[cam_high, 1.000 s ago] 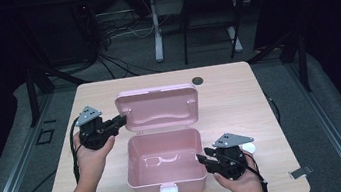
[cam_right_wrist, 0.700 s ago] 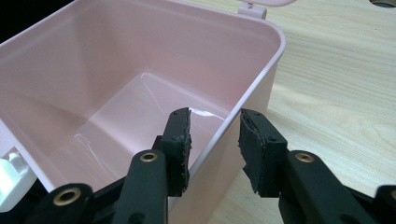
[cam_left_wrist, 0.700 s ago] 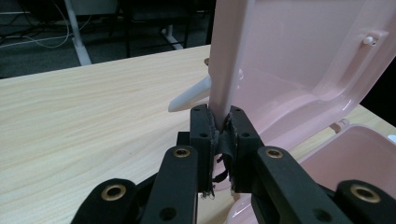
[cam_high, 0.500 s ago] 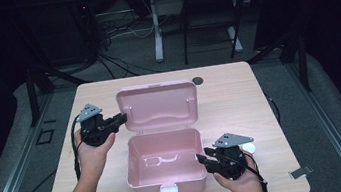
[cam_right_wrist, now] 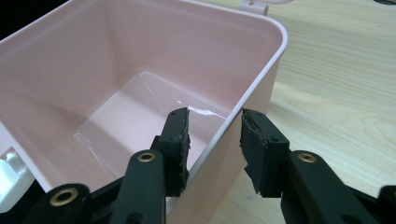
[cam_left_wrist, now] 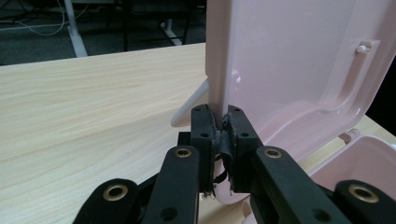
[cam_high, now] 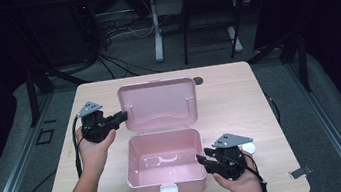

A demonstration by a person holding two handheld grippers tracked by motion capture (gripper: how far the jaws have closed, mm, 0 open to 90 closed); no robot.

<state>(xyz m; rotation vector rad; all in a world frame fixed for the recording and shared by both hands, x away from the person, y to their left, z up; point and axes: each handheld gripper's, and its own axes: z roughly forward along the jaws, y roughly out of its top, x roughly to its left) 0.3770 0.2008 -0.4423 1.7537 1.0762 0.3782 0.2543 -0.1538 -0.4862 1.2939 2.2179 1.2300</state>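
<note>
Clamping the upright lid [cam_left_wrist: 280,70] by its side edge, the left tool [cam_left_wrist: 223,140] keeps the pink box [cam_high: 166,170] open mid-surface [cam_high: 240,101], while the right tool [cam_right_wrist: 212,144] straddles its right wall, pads not pressing, seemingly to steady it.

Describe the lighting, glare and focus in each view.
High view: table lit, surroundings dark, picture soft. Left gripper view: lid sharp, floor behind hazy. Right gripper view: white glare streak on the box floor; nearest jaw parts slightly soft.
</note>
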